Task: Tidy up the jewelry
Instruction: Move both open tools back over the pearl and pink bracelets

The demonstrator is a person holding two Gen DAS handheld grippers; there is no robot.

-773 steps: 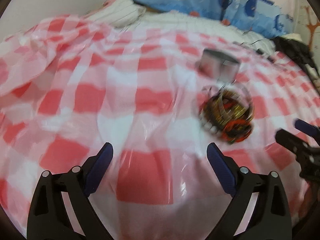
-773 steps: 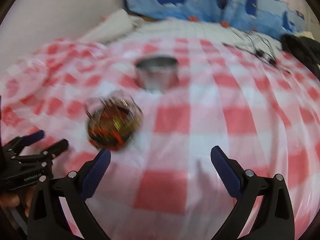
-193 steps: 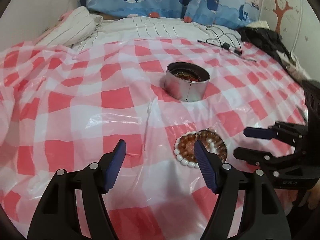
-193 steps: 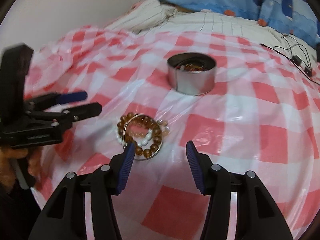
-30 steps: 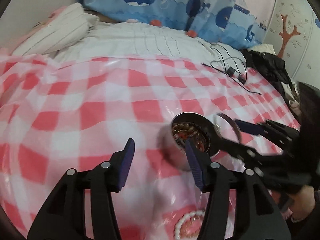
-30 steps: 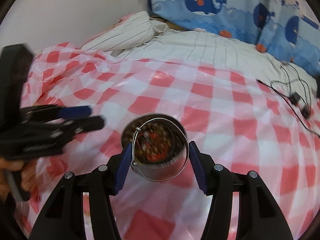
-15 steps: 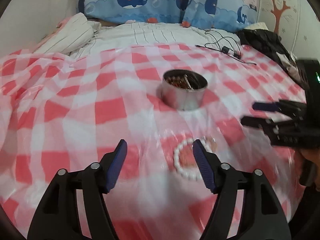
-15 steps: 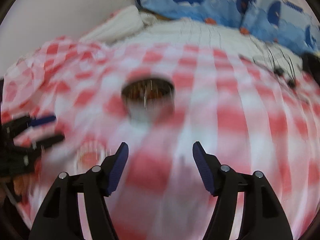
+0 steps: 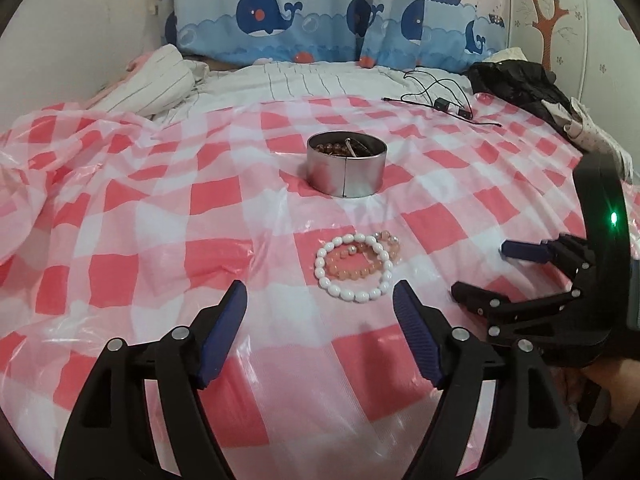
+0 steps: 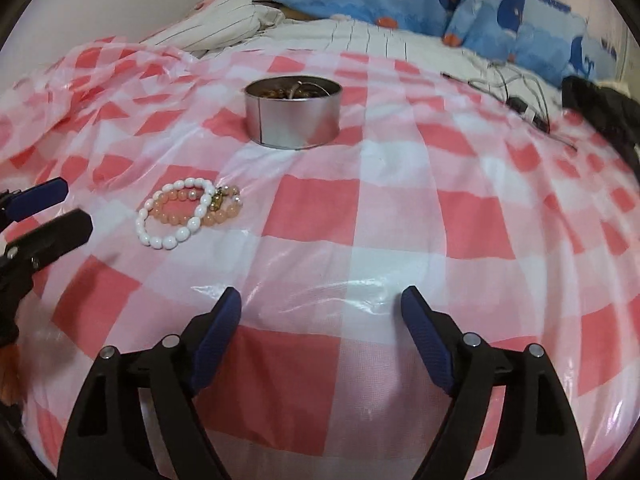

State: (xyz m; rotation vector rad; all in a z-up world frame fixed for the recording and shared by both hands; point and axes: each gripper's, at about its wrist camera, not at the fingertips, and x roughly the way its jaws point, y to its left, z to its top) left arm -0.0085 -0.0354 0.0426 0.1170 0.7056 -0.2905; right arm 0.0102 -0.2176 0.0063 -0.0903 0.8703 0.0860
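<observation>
Left wrist view: my left gripper (image 9: 320,300), jaws opening and empty, hovers just short of the white bead bracelet (image 9: 354,268) lying on a peach bracelet (image 9: 360,258), nearer me than the metal tin (image 9: 346,163).

Right wrist view: my right gripper (image 10: 321,307), jaws opening on nothing, sits well right of those bracelets (image 10: 188,212). I judge the beads light, slippery and loose, best pinched across one strand.
</observation>
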